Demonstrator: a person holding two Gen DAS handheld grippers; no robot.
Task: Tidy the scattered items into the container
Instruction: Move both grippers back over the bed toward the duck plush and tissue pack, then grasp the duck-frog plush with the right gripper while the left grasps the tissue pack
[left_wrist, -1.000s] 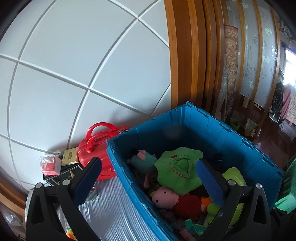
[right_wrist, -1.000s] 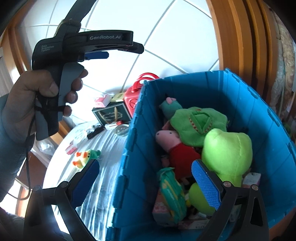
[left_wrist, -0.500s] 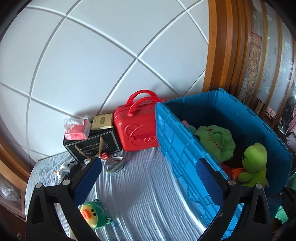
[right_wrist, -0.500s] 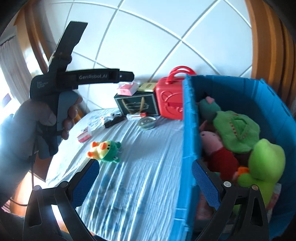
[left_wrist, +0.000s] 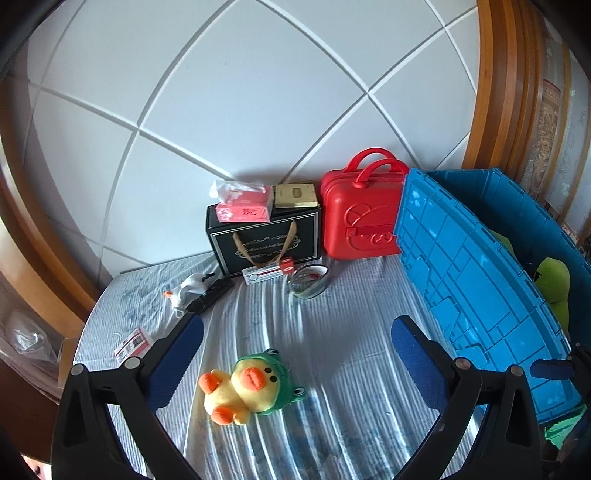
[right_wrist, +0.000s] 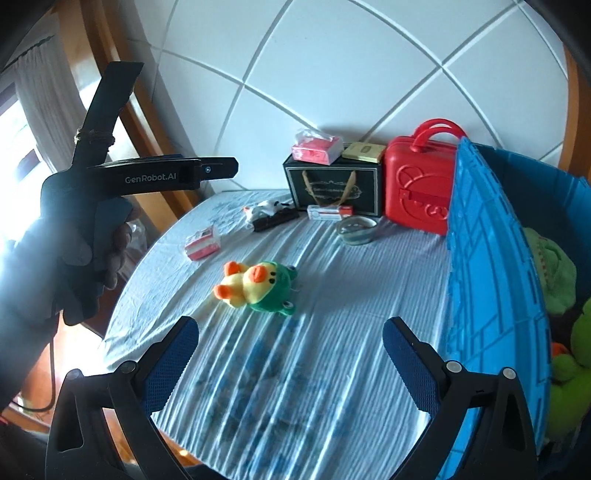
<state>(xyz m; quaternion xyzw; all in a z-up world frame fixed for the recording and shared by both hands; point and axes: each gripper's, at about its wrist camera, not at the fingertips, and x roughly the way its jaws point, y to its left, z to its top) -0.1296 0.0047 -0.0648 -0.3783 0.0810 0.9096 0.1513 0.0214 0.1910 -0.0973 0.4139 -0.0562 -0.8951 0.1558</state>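
Observation:
A yellow duck plush in a green frog hood (left_wrist: 251, 386) lies on the striped cloth, also in the right wrist view (right_wrist: 258, 286). The blue bin (left_wrist: 476, 280) stands at the right, holding green plush toys (right_wrist: 554, 273). My left gripper (left_wrist: 295, 354) is open and empty, hovering just above and behind the duck. My right gripper (right_wrist: 290, 360) is open and empty, above the cloth in front of the duck. Small scattered items lie further back: a red-and-white packet (right_wrist: 202, 246), a black bar with a white toy (right_wrist: 273, 216) and a clear dish (right_wrist: 356, 229).
A red toy suitcase (left_wrist: 364, 218) and a black gift box (left_wrist: 264, 236) with a pink tissue pack (left_wrist: 242, 206) stand against the white tiled wall. The round table's edge (right_wrist: 122, 306) falls off at left. The left hand-held gripper body (right_wrist: 122, 177) shows at left.
Both grippers have swung left, away from over the blue bin, and now face the cloth with the duck plush. Both stay open and empty.

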